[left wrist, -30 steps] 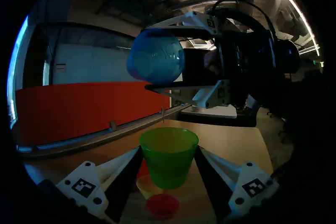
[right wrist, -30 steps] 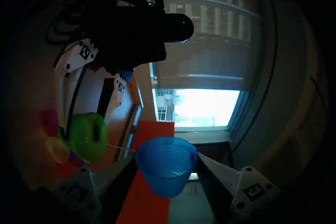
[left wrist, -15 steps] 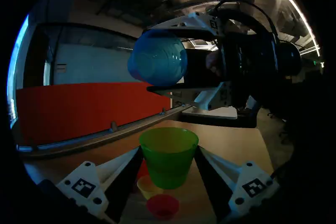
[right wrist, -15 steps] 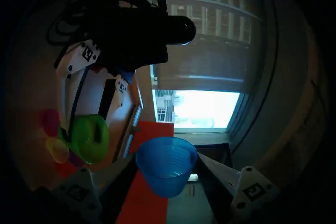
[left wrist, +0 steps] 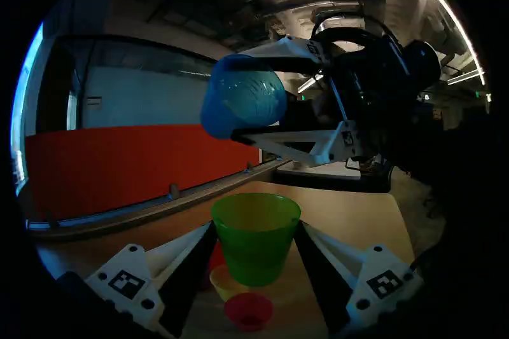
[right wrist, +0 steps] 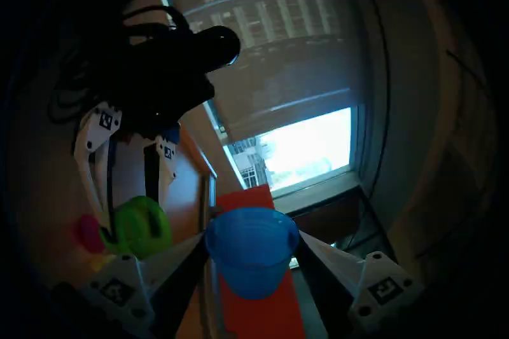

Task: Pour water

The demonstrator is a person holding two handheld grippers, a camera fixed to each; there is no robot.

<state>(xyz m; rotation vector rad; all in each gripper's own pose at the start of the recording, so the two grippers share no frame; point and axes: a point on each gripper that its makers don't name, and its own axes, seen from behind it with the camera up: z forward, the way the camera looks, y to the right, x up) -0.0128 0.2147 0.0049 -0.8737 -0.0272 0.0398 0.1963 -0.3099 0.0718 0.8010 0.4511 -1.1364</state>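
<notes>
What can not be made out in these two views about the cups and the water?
1. Water in the blue cup: in the right gripper view its inside is too dark to tell.
2. Bottom of the green cup: in the left gripper view its own front wall hides it.
3. Yellow cup: in the left gripper view it is partly hidden behind the green cup and the red cup.

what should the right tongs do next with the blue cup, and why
Probably lower the blue cup closer to the green cup before tipping further: it hangs tilted well above that cup's open mouth, which the left tongs hold upright.
</notes>
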